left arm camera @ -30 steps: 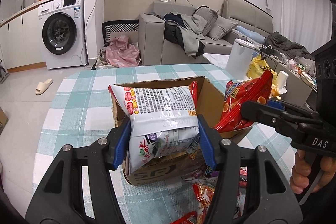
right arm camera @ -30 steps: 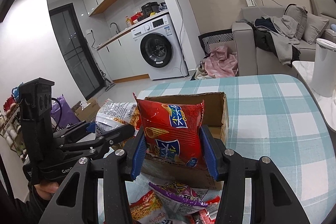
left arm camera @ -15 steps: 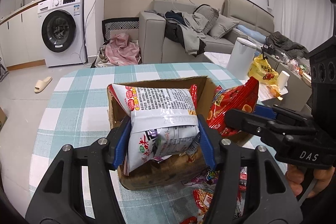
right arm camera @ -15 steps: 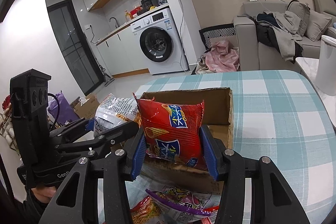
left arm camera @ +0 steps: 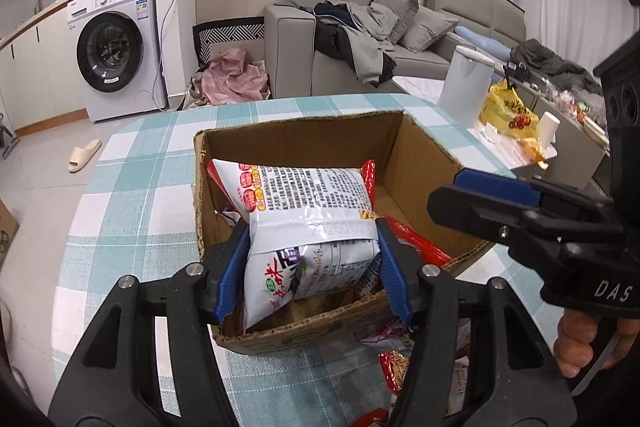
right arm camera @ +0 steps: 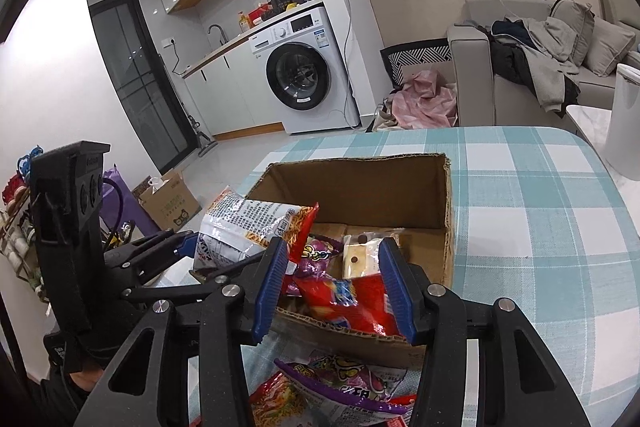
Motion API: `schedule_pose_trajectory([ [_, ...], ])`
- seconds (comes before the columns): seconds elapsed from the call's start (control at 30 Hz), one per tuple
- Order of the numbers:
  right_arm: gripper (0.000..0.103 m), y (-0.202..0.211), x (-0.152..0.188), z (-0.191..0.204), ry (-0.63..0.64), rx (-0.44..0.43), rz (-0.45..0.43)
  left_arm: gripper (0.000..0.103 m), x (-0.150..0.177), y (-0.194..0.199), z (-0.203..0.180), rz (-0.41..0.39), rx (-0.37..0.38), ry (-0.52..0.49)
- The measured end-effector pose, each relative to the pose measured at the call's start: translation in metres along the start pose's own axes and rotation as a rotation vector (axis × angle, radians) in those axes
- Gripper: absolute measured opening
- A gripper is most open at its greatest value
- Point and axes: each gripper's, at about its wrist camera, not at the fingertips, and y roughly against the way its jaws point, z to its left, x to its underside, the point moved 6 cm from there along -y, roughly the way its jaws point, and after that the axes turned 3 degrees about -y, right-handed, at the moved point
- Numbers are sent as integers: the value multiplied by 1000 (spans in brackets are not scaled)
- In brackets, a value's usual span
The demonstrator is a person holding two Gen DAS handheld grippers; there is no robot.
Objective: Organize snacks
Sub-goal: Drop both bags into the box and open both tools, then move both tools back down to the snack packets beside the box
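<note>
Room: a living area with a grey sofa (left arm camera: 344, 39) piled with clothes lies ahead of the left claw; a white washing machine (right arm camera: 304, 67) under a kitchen counter stands ahead and to the left of the right claw. A pale slipper (left arm camera: 84, 155) lies on the tiled floor, left of the left claw.

Surface: a table with a teal-and-white checked cloth (right arm camera: 540, 211) extends beneath and beyond both claws.

Cardboard box (left arm camera: 304, 143): open-topped, standing on the cloth directly ahead of both claws, with its near wall just below the fingertips.

Left claw (left arm camera: 312, 267): closed partway on a white snack bag (left arm camera: 308, 223). Both blue pads press the bag's lower sides. The bag stands upright over the near left part of the box, its lower end below the box rim.

Right claw (right arm camera: 334, 281): jaws spread wide, gripping nothing. A red snack bag (right arm camera: 348, 301) lies between the pads, inside the box and draped over the near wall; whether it touches the pads cannot be told.

Loose packets (right arm camera: 340, 383): several red and purple ones lie on the cloth below the right claw, in front of the box.
</note>
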Motion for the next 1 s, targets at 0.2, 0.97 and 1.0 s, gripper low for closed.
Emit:
schedule_pose_trajectory([
  [0.2, 74, 15, 1, 1, 29, 30, -47, 71, 2, 6, -5, -17, 13, -14],
  [0.97, 103, 53, 38, -23, -52, 47, 37, 102, 37, 94, 1, -76, -2, -25],
  [1.0, 103, 55, 40, -22, -51, 48, 39, 102, 40, 96, 2, -77, -2, -28],
])
